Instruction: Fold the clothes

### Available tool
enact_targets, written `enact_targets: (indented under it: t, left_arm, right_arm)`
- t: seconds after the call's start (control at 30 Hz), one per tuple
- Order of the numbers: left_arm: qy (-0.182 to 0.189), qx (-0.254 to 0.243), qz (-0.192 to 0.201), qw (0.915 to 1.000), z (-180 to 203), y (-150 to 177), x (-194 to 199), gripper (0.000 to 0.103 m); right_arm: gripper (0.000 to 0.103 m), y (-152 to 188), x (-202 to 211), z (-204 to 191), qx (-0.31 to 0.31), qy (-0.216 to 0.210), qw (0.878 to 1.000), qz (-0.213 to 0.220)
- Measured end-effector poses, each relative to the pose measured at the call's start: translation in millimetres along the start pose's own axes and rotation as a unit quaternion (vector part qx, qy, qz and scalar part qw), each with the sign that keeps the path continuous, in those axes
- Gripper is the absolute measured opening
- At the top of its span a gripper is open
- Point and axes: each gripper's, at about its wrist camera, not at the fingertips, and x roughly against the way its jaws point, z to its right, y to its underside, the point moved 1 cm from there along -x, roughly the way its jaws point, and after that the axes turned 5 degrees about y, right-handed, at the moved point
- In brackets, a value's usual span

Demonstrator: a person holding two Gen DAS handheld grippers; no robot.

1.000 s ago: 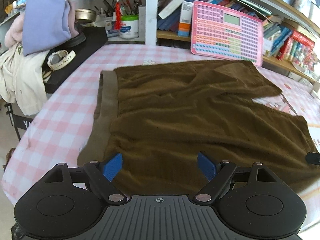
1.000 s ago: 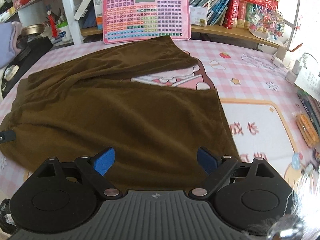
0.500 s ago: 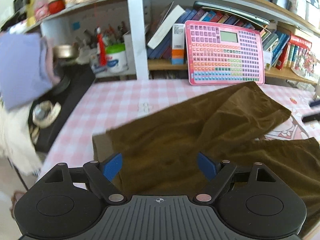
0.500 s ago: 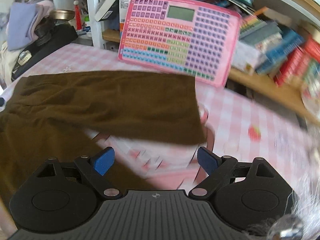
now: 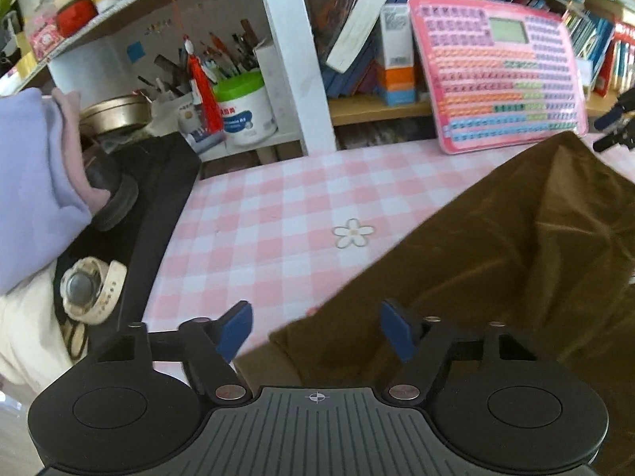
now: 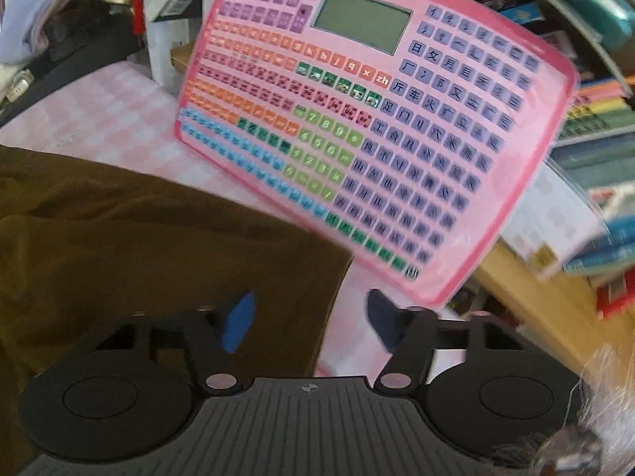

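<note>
Brown trousers [image 5: 516, 246] lie spread on the pink checked tablecloth [image 5: 278, 206]. In the left wrist view their waistband corner [image 5: 301, 341] lies between the blue fingertips of my left gripper [image 5: 317, 329], whose jaws are closing with the pads still apart from the cloth. In the right wrist view the far leg of the trousers [image 6: 158, 246] ends at a hem corner [image 6: 337, 261]. The hem edge runs between the fingers of my right gripper [image 6: 309, 323]; its jaws are closing too, pads clear of the fabric. The right gripper [image 5: 613, 119] also shows at the far right of the left wrist view.
A pink learning tablet [image 6: 377, 119] leans on the bookshelf [image 5: 377, 107] just behind the trousers. A black board [image 5: 158, 198] with a white watch [image 5: 91, 289], folded lilac clothes [image 5: 31, 182] and a white tub of pens [image 5: 242, 111] crowd the left.
Both grippers have swept from the near side of the trousers to the far side, the left to the waistband corner, the right to the leg hem. Both jaws have narrowed.
</note>
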Motion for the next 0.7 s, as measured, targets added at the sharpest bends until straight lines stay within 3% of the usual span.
enact_targets:
  t: [0.37, 0.57, 0.63, 0.7]
  left_arm:
    - [0.035, -0.043, -0.04, 0.9977, -6.1, -4.1, -31.8, 0.062]
    - [0.052, -0.044, -0.067, 0.9954, -10.6, -0.3, -48.7, 0.062]
    - [0.067, -0.038, -0.065, 0.9949, -12.3, 0.5, -51.2, 0.056]
    - [0.092, -0.035, -0.067, 0.9929, -13.7, -0.4, -51.7, 0.034]
  right_arm:
    - [0.04, -25.0, -53.5, 20.4, -0.013, -0.022, 0.999, -0.034]
    - [0.022, -25.2, -60.8, 19.3, -0.023, -0.052, 0.997, -0.044]
    - [0.013, -25.1, -57.9, 18.3, -0.028, -0.054, 0.997, -0.044]
    - [0.01, -25.1, -50.1, 16.6, -0.031, -0.046, 0.998, -0.041]
